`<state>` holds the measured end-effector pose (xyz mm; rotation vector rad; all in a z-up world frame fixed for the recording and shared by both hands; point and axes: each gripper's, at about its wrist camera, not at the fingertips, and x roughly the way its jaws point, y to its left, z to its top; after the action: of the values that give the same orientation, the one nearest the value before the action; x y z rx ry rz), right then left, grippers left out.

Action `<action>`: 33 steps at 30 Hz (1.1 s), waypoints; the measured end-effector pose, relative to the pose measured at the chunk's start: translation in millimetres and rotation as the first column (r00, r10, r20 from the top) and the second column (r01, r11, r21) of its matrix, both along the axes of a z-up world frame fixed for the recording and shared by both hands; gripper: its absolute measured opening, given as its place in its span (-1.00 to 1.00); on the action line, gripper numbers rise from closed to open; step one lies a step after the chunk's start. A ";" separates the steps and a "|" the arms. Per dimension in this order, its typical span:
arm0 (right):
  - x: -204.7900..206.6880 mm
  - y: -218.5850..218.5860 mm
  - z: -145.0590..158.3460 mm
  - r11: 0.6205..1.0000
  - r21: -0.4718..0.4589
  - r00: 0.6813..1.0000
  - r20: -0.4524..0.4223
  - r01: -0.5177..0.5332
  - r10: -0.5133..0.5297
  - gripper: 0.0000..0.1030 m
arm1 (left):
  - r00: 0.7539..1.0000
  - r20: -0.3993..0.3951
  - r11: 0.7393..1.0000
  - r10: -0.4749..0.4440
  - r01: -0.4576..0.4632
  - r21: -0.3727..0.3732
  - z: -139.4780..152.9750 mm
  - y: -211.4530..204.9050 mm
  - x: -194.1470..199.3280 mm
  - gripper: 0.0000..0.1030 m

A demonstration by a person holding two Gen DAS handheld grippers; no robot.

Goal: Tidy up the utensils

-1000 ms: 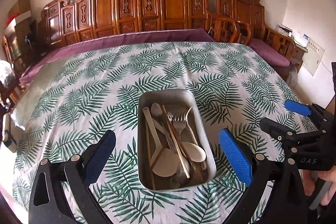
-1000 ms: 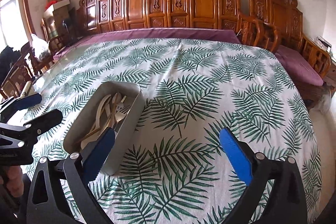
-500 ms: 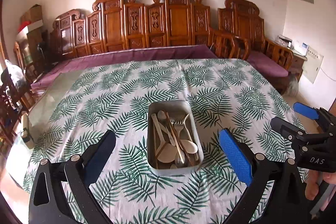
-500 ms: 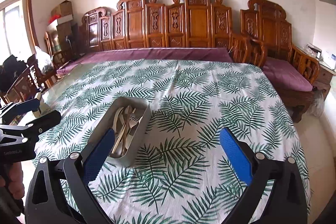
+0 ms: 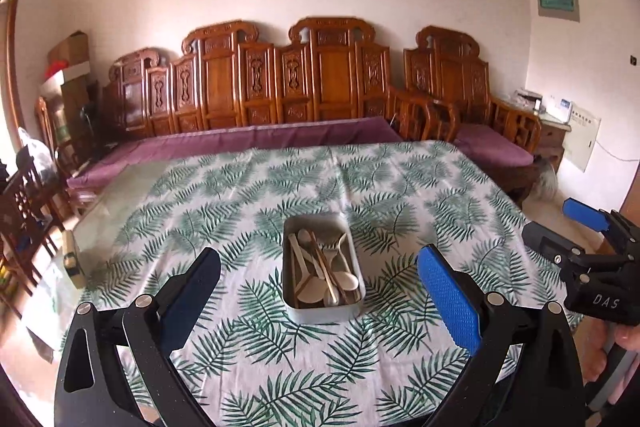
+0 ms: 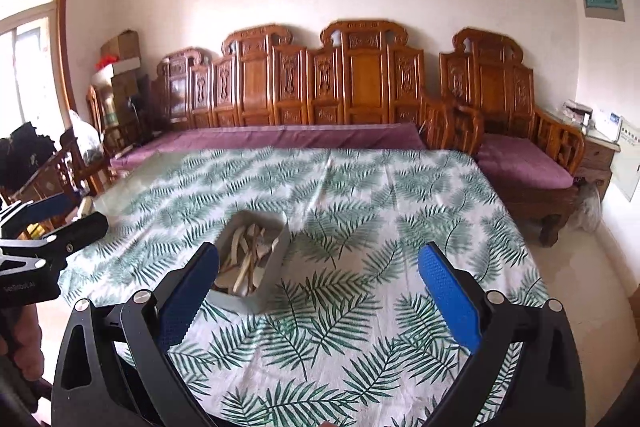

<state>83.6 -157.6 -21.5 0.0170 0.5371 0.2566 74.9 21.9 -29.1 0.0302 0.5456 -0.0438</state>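
A grey rectangular tray (image 5: pixel 320 311) sits on the leaf-print tablecloth (image 5: pixel 256 187). It holds wooden spoons (image 5: pixel 347 282), forks and chopsticks (image 5: pixel 326 269) lying lengthwise. The tray also shows in the right wrist view (image 6: pixel 276 253), left of centre. My left gripper (image 5: pixel 320 297) is open and empty, held back above the table's near edge, in line with the tray. My right gripper (image 6: pixel 320 295) is open and empty, to the right of the tray. Each gripper appears at the edge of the other's view, the right one (image 5: pixel 588 231) and the left one (image 6: pixel 52 223).
A carved wooden bench (image 5: pixel 320 87) with purple cushions runs behind the table. A wooden armchair (image 6: pixel 520 155) stands at the far right corner. Dark chairs (image 5: pixel 24 211) and boxes stand at the left. A small object (image 5: pixel 72 263) lies at the table's left edge.
Both grippers have pulled back and risen away from the tray, so the tray looks smaller and more of the wall and picture shows. Both stayed open and empty.
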 end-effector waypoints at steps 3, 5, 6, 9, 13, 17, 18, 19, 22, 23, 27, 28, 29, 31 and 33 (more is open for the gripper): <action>-16.4 -4.1 20.5 1.000 0.012 0.999 0.047 0.004 -0.005 0.95 | 0.999 0.041 1.000 0.002 -0.002 0.001 17.2 0.4 -16.9 0.85; -29.6 -7.8 34.9 1.000 0.024 0.997 0.082 0.004 -0.006 0.95 | 0.998 0.064 1.000 0.006 -0.006 -0.003 27.3 1.2 -27.4 0.85; -33.4 -8.5 39.8 1.000 0.025 0.996 0.093 0.005 -0.007 0.95 | 0.997 0.078 1.000 0.010 -0.009 -0.004 32.9 1.7 -33.2 0.85; -49.3 -12.3 53.0 1.000 0.030 0.992 0.125 0.007 -0.011 0.95 | 0.993 0.113 1.000 0.018 -0.017 -0.003 46.3 2.7 -47.6 0.85; -61.9 -14.1 60.5 0.999 0.034 0.989 0.144 0.006 -0.011 0.95 | 0.990 0.142 1.000 0.024 -0.024 -0.006 56.0 4.4 -60.4 0.85; -68.3 -14.0 62.3 0.999 0.037 0.989 0.149 0.003 -0.009 0.95 | 0.988 0.149 1.000 0.029 -0.027 -0.014 58.4 5.0 -63.5 0.85; -69.0 -13.8 62.2 0.999 0.039 0.989 0.148 0.003 -0.009 0.95 | 0.988 0.150 0.999 0.030 -0.028 -0.015 58.2 5.1 -64.5 0.85; -68.8 -13.4 62.2 0.999 0.039 0.989 0.147 0.003 -0.008 0.95 | 0.988 0.151 0.999 0.031 -0.029 -0.016 57.9 5.1 -65.2 0.85; -69.3 -12.6 62.3 0.999 0.039 0.989 0.145 0.002 -0.008 0.95 | 0.988 0.148 0.999 0.031 -0.028 -0.020 56.5 5.1 -65.3 0.85; -69.4 -12.7 62.3 0.999 0.040 0.989 0.144 0.002 -0.008 0.95 | 0.989 0.147 0.999 0.032 -0.029 -0.021 56.5 5.6 -65.6 0.85; -69.4 -11.7 62.1 0.999 0.036 0.989 0.148 0.003 -0.008 0.95 | 0.989 0.147 0.999 0.032 -0.030 -0.022 55.6 6.1 -66.6 0.85; -69.4 -11.7 62.0 0.999 0.037 0.989 0.147 0.003 -0.008 0.95 | 0.989 0.146 0.999 0.032 -0.029 -0.023 55.4 6.1 -66.5 0.85; -69.3 -11.5 61.9 0.999 0.037 0.989 0.146 0.004 -0.010 0.95 | 0.989 0.146 0.999 0.032 -0.028 -0.024 55.4 6.1 -66.3 0.85; -69.4 -11.1 61.9 0.999 0.037 0.989 0.146 0.005 -0.010 0.95 | 0.989 0.147 0.999 0.031 -0.028 -0.026 55.0 5.5 -66.5 0.85; -69.3 -10.7 62.0 0.999 0.037 0.989 0.145 0.005 -0.010 0.95 | 0.988 0.149 0.999 0.031 -0.027 -0.027 54.7 5.1 -66.9 0.85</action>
<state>14.2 -168.2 40.6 0.0357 0.3869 0.2585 8.0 27.0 25.5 0.0009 0.3952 -0.0198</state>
